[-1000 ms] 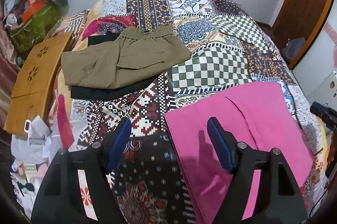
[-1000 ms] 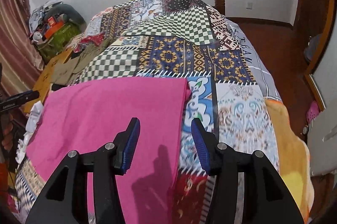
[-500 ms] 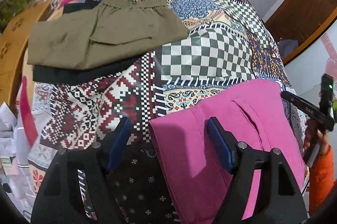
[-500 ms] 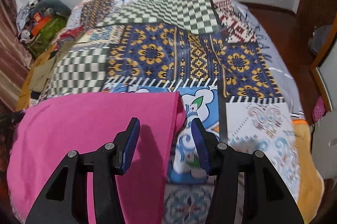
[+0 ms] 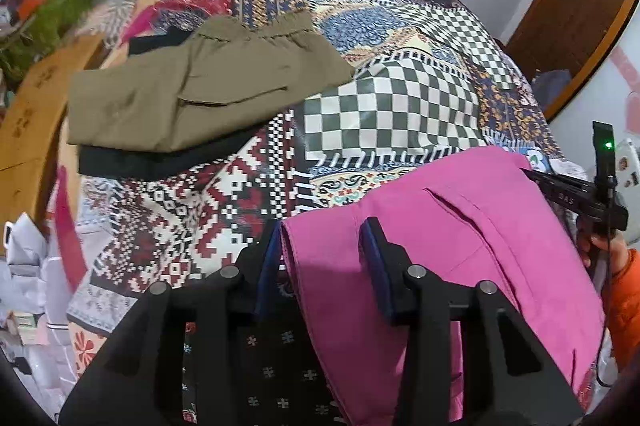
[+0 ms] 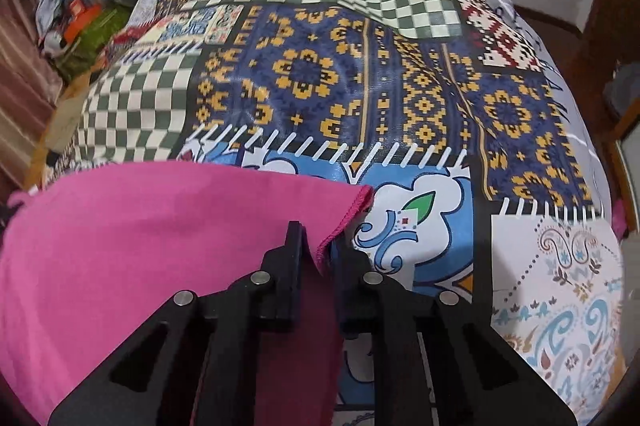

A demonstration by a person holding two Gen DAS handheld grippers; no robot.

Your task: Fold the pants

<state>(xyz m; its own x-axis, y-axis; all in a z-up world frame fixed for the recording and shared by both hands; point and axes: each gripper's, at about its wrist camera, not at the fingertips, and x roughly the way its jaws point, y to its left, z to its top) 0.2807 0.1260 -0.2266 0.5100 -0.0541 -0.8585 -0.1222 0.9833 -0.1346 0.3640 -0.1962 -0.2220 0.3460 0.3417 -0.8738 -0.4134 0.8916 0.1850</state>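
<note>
In the left wrist view, the left gripper (image 5: 320, 246) has its 2 blue-padded fingers spread around the left edge of the pink pants (image 5: 460, 246), which lie on the patchwork bedspread (image 5: 392, 105); the fingers are not yet closed on the cloth. Folded olive pants (image 5: 192, 85) rest farther back on a black garment (image 5: 152, 163).

In the right wrist view, the right gripper (image 6: 320, 250) is clenched on the pink pants' (image 6: 160, 246) stitched right edge.
</note>
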